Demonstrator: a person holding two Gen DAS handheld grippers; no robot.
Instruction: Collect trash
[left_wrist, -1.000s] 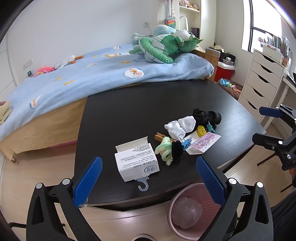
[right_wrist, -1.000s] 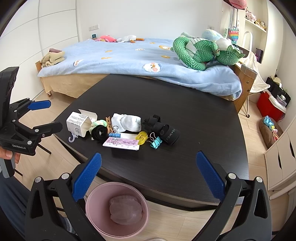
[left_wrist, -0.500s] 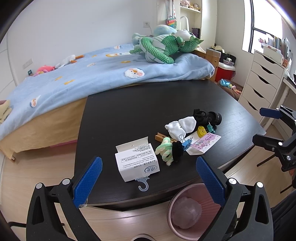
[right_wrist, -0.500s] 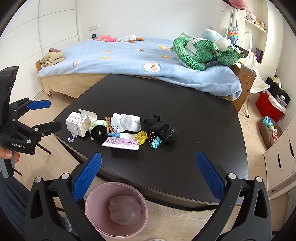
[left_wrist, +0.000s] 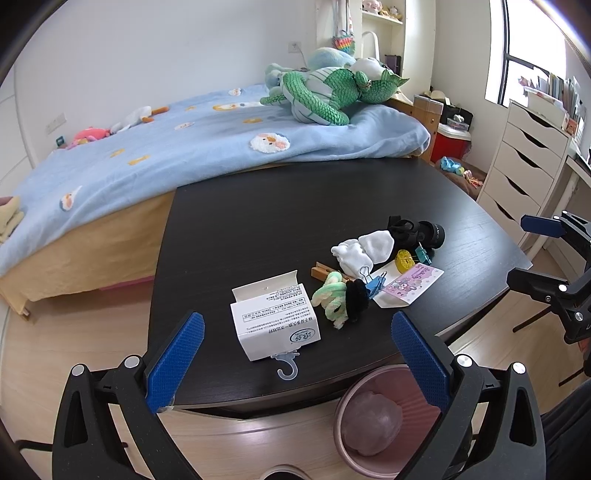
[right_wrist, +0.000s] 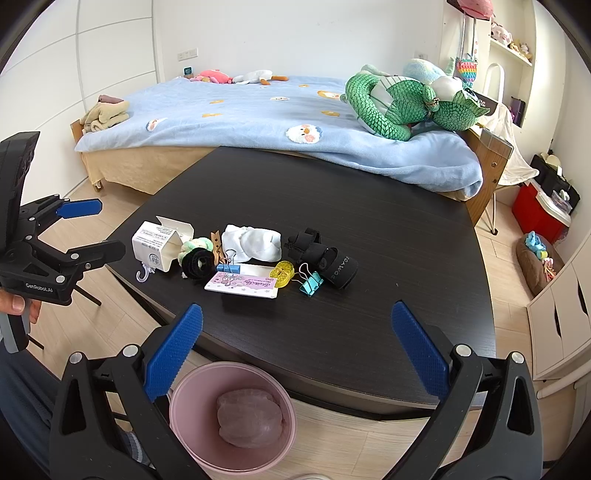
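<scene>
A white cardboard box (left_wrist: 275, 319) with an open flap lies near the front edge of the black table (left_wrist: 258, 206); it also shows in the right wrist view (right_wrist: 155, 249). A pink printed card (left_wrist: 410, 282) lies further right, also in the right wrist view (right_wrist: 242, 285). A pink bin (right_wrist: 232, 413) with a crumpled wad inside stands on the floor below the table edge, also in the left wrist view (left_wrist: 373, 417). My left gripper (left_wrist: 297, 354) is open and empty, just before the box. My right gripper (right_wrist: 295, 343) is open and empty above the bin.
Among the clutter are white socks (right_wrist: 253, 242), a black strap (right_wrist: 325, 256), binder clips (right_wrist: 310, 282), a yellow disc (right_wrist: 281, 273), a clothespin (right_wrist: 216, 243) and hair ties (right_wrist: 197, 258). A bed (right_wrist: 258, 114) stands behind the table, white drawers (left_wrist: 528, 162) to the right.
</scene>
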